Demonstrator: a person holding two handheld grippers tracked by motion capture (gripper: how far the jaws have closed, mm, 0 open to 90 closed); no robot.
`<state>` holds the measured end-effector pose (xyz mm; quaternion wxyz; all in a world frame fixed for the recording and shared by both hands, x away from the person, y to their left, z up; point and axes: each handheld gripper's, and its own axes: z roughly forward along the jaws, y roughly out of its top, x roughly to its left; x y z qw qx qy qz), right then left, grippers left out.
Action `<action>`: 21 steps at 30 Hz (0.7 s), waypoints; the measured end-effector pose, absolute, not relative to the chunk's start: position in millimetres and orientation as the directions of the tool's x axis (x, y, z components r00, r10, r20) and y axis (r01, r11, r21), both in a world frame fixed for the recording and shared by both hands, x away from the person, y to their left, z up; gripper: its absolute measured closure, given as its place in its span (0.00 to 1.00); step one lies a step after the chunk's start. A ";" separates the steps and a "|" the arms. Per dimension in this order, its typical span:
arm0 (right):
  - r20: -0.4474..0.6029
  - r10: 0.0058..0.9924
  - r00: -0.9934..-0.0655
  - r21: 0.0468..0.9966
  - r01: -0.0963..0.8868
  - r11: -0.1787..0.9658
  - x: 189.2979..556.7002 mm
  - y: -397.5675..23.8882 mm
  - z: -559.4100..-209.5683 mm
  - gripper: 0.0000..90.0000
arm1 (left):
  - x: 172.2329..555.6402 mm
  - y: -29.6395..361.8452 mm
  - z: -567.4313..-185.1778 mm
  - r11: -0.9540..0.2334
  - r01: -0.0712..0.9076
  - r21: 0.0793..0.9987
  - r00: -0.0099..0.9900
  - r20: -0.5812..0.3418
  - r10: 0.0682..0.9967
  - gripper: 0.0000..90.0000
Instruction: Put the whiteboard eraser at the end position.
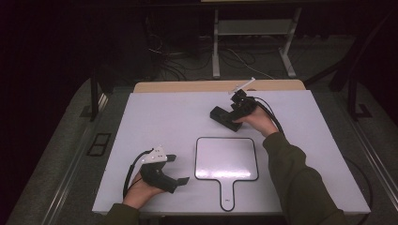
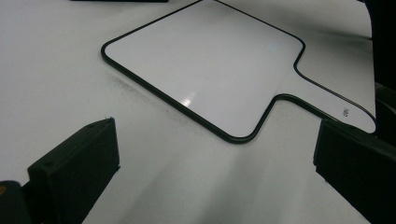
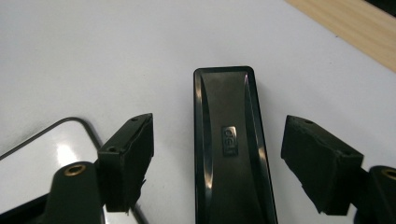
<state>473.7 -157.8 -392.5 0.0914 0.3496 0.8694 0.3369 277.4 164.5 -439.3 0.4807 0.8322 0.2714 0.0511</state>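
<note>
While my right hand-held gripper (image 3: 217, 158) hangs spread over the black eraser (image 3: 231, 149) on the table (image 1: 155, 117), pads clear of its sides, closing off-centre could skid it toward the whiteboard (image 1: 226, 158). Left hand-held gripper (image 2: 210, 172) is spread, empty.

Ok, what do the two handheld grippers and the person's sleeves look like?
Both grippers are black. The left gripper has blocky black fingers, a white plate on top and a black cable. The right gripper carries a white plate too, with a black cable looping off. The sleeves are dark olive green.
</note>
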 end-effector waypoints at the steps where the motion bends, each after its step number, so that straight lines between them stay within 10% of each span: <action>1: 0.078 0.670 -0.738 0.658 0.543 0.522 470.1 -159.6 -391.4 0.26 | 277.6 164.7 -439.3 -0.393 0.402 0.827 0.849 -0.175 0.499 0.00; 21: 0.086 0.668 -0.740 0.736 0.499 0.458 400.1 -193.8 -394.1 0.22 | 275.7 166.1 -439.5 -0.389 0.408 0.826 0.847 -0.183 0.499 0.00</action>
